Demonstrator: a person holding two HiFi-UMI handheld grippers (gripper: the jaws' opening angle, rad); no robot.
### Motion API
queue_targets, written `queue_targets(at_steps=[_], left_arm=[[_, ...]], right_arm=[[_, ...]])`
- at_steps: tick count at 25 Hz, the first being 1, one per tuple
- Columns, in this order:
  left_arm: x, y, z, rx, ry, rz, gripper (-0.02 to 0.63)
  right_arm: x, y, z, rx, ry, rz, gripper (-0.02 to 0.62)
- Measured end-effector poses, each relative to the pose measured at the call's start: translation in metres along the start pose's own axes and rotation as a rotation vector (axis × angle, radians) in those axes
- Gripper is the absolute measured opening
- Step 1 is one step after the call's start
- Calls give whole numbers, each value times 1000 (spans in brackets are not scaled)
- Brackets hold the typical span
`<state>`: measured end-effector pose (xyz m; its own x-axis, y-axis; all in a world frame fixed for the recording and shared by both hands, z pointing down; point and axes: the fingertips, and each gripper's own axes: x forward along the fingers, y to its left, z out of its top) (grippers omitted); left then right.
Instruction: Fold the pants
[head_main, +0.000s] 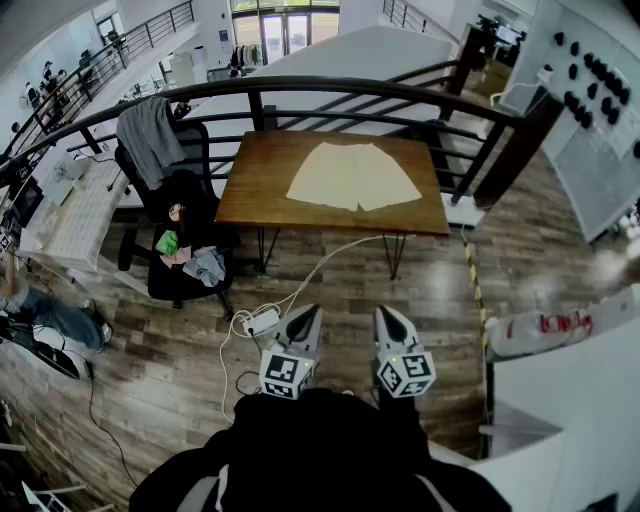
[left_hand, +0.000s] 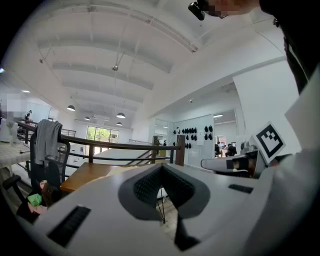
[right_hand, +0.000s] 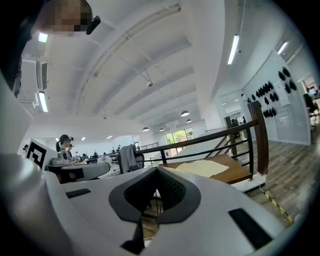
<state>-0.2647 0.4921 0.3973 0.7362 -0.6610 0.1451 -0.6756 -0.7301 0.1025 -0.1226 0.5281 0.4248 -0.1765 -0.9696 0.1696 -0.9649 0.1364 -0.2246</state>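
Observation:
Cream pants (head_main: 353, 176) lie spread flat on a wooden table (head_main: 250, 200) beside a black railing. My left gripper (head_main: 306, 316) and right gripper (head_main: 387, 315) hover side by side close to my body, over the floor and well short of the table. Both point toward the table, jaws shut with nothing between them. In the right gripper view the shut right gripper (right_hand: 157, 170) points at the pants (right_hand: 205, 168) on the table (right_hand: 237, 173). From the left gripper view, the shut left gripper (left_hand: 161, 168) points past the table (left_hand: 85, 175).
A black office chair (head_main: 185, 200) with a grey garment (head_main: 150, 138) over its back and loose clothes (head_main: 195, 262) on the seat stands left of the table. A power strip (head_main: 262, 321) and cable lie on the floor. A white counter (head_main: 570, 400) is at right.

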Motion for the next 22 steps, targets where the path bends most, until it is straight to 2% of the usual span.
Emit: queue_targets(at_steps=[6,11,15,22], left_arm=[[18,-12,2,51,-2,9,2],[27,-26,4,44,-7,27,2],[34,-41,-1,0,-12,54,2],[48,-48,-16,32,33,65,2]], right_arm=[[2,-18,10,2,-9,27,3],[-1,-30,19,17,-39,61,3],[-9,-41,24,17,-65,92,3],[-5,-58,27,47,-80,108,3]])
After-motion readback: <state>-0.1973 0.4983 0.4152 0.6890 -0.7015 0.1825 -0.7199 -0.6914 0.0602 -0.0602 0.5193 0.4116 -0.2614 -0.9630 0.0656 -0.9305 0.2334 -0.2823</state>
